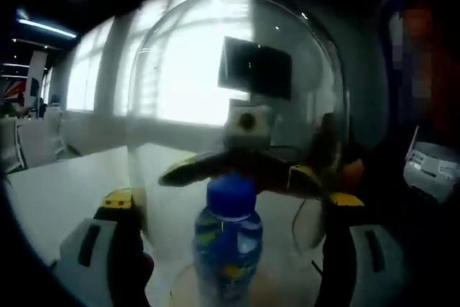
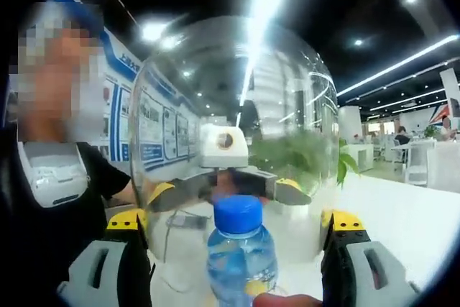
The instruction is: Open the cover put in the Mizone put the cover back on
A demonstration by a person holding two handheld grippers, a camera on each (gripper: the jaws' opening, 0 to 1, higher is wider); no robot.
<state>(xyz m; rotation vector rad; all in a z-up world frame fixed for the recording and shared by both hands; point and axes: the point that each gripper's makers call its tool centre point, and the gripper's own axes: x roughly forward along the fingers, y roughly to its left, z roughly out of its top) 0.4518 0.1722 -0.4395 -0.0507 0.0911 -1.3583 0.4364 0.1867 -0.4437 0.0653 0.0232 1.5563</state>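
Left gripper view: left claw (image 1: 230,249) spread wide, jaws rising at lower left and lower right, pressed against the outer wall of the clear glass dome cover (image 1: 237,91). Dome upright, arching from mid-frame up to the top edge, its sides just inside the two yellow-tipped jaws. Inside the dome, low centre, a Mizone bottle (image 1: 227,249) with a blue cap (image 1: 231,193), standing upright and apart from the glass on both sides. Seen through the glass, beyond the bottle, the right claw (image 1: 241,174) with its jaws reaching in from the far side. White table (image 1: 57,192) stretching away at left, open surface there; bright windows behind.

Right gripper view: right claw (image 2: 237,257) likewise spread wide, jaws at lower left and lower right flanking the dome cover (image 2: 237,120), gripping it from the sides. Mizone bottle (image 2: 241,257) low centre, blue cap (image 2: 238,215) on. Left claw (image 2: 226,188) visible through the glass on the far side. Person (image 2: 57,177) in dark clothing at left edge, close to the dome. White table (image 2: 402,213) open at right; green plant (image 2: 309,156) behind the glass.
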